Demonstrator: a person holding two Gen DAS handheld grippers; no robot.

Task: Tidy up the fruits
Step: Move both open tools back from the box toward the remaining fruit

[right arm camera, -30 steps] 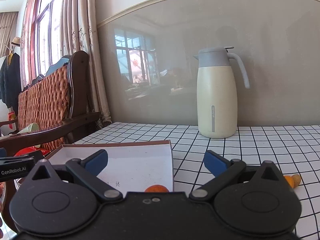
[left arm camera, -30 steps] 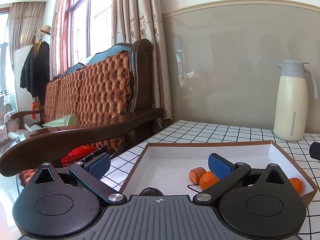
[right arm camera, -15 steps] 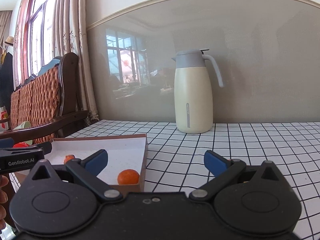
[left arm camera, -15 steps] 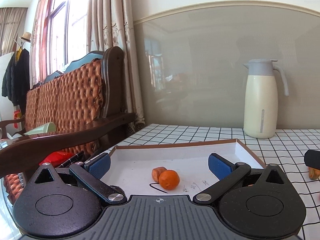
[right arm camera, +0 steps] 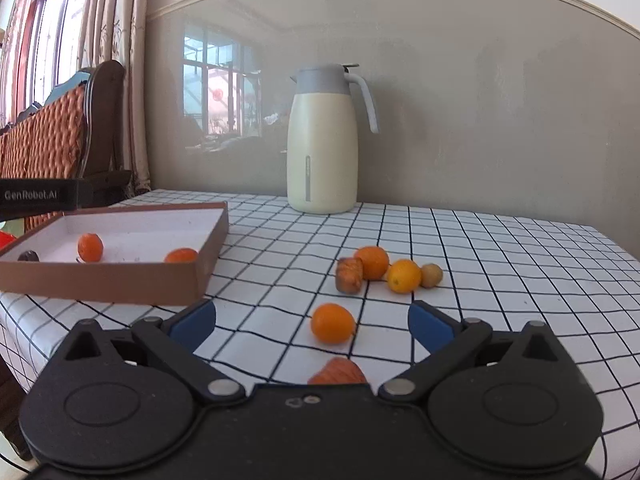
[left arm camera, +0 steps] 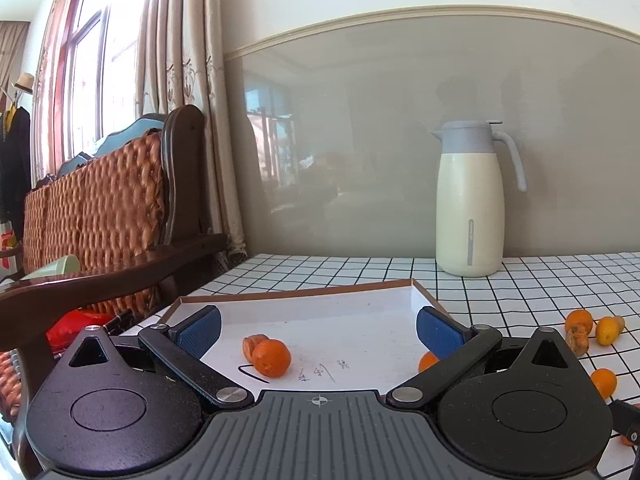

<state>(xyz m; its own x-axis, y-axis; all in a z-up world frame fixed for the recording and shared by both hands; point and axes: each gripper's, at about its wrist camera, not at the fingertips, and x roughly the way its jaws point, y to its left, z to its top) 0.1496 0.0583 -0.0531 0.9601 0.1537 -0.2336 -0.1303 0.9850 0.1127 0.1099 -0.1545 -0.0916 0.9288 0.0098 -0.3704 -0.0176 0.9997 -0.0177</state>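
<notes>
One shallow brown cardboard tray (right arm camera: 120, 286) holds three small fruits; six small fruits lie outside it; one cream thermos jug (right arm camera: 322, 144) stands far back.

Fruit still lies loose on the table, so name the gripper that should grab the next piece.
Right. The right gripper is open with a loose orange just ahead; the left gripper faces the box.

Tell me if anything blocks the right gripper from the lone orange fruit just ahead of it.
Nothing visible does. The right gripper is open, and the lone orange fruit lies on bare checked tablecloth just ahead of its fingers. A reddish piece lies nearer, low against the gripper body.
</notes>
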